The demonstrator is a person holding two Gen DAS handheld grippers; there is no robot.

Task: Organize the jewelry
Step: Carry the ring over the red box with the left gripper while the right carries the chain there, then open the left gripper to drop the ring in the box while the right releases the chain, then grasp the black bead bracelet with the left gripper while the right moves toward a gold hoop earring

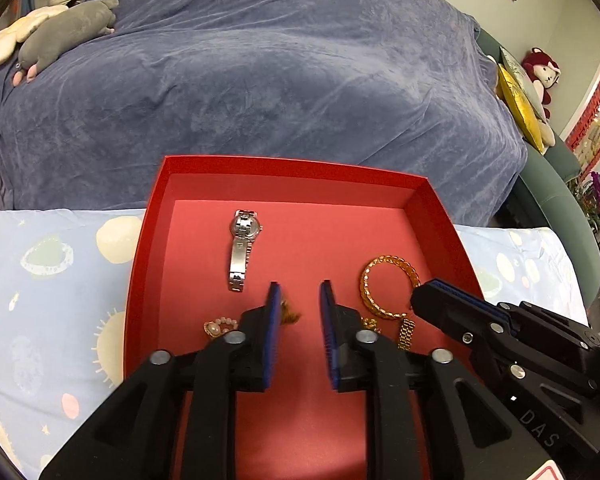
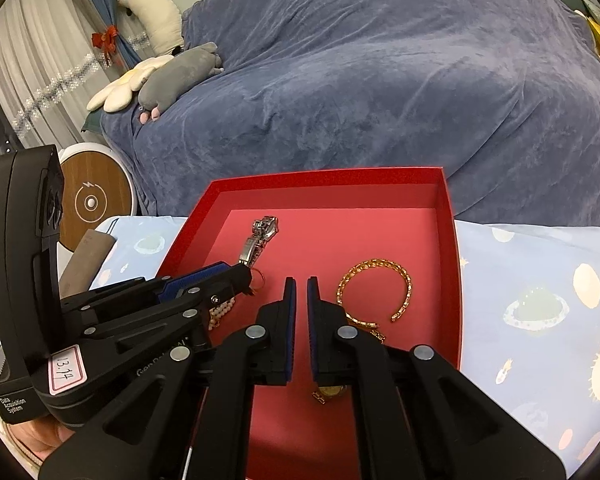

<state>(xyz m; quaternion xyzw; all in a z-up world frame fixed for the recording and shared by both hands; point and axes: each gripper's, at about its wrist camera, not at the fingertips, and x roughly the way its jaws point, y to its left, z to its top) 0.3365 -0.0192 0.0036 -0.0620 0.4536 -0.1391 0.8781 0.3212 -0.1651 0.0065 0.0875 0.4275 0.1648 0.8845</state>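
Where left hand-held gripper (image 1: 300, 300) hovers, silver watch (image 1: 242, 250) just beyond

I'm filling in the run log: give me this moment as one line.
left gripper open, empty | right gripper shut, empty | silver watch, gold bangle, pearl piece in red tray

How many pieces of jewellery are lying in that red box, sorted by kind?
Watches: 2 (silver watch, gold watch)
Bangles: 1 (gold bangle)
Pearl pieces: 1 (pearl piece)
Thin hoops: 1 (thin gold hoop)
Total: 5 that show; more could be hidden.
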